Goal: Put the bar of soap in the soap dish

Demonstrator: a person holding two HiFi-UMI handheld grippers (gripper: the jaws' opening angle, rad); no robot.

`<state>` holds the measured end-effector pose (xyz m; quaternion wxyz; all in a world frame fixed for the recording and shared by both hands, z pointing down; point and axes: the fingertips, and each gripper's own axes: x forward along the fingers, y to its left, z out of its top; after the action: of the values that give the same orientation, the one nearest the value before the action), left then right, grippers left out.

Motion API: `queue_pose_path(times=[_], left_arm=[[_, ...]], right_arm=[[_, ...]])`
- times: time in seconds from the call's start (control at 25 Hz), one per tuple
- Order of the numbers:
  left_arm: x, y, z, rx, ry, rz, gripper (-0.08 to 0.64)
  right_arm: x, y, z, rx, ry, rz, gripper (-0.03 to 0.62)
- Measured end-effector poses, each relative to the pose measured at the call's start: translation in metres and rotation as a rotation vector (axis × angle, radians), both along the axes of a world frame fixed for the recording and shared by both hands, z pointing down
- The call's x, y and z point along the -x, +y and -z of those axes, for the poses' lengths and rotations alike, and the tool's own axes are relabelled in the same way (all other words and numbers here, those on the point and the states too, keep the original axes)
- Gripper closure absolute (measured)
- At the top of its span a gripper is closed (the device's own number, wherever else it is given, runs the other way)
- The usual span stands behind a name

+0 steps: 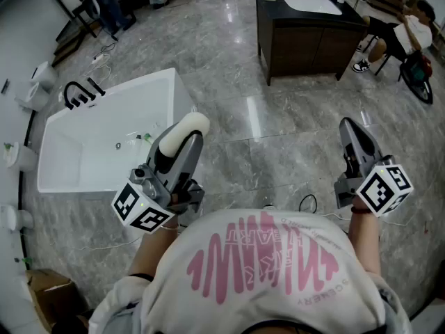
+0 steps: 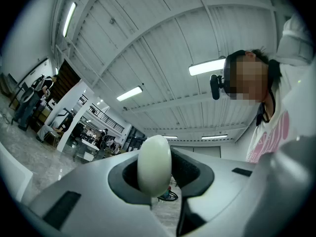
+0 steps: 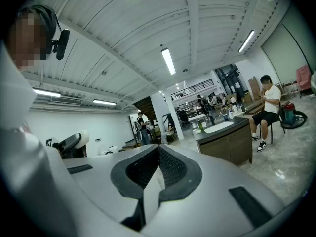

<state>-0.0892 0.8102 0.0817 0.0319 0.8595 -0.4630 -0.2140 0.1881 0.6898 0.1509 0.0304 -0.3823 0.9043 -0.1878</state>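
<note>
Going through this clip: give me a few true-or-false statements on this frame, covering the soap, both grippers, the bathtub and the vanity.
1. The left gripper grips the bar of soap. True.
2. The right gripper is wide open. False: its jaws are together with nothing between them.
3. The white bathtub stands on the floor to the person's left. True.
4. The soap already lies in a soap dish. False: it is held up in the left gripper, and no soap dish can be made out.
5. The dark vanity has a white sink basin in its top. True.
</note>
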Motion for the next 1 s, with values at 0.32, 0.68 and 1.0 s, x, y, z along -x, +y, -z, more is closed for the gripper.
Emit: queue_pose_path(times=[0.32,0.68,1.0], left_arm=[[0.001,0.000,-0.005,0.018,-0.014,0.015,0.446],[0.019,0.002,-0.014,0.049,-0.055,0.039,0.446],[0.034,-0.003,-0.040,0.106,-0.057,0.001,0.446]], right_arm=[[-0.002,-0.008,-0.006,0.004,-0.011,-0.004,0.575],[0.015,-0.008,0.017,-0.057,-0.038,-0.034,0.575],[0.028,0.004,-0.029,-0.034,0.062,-0.039,0.574]])
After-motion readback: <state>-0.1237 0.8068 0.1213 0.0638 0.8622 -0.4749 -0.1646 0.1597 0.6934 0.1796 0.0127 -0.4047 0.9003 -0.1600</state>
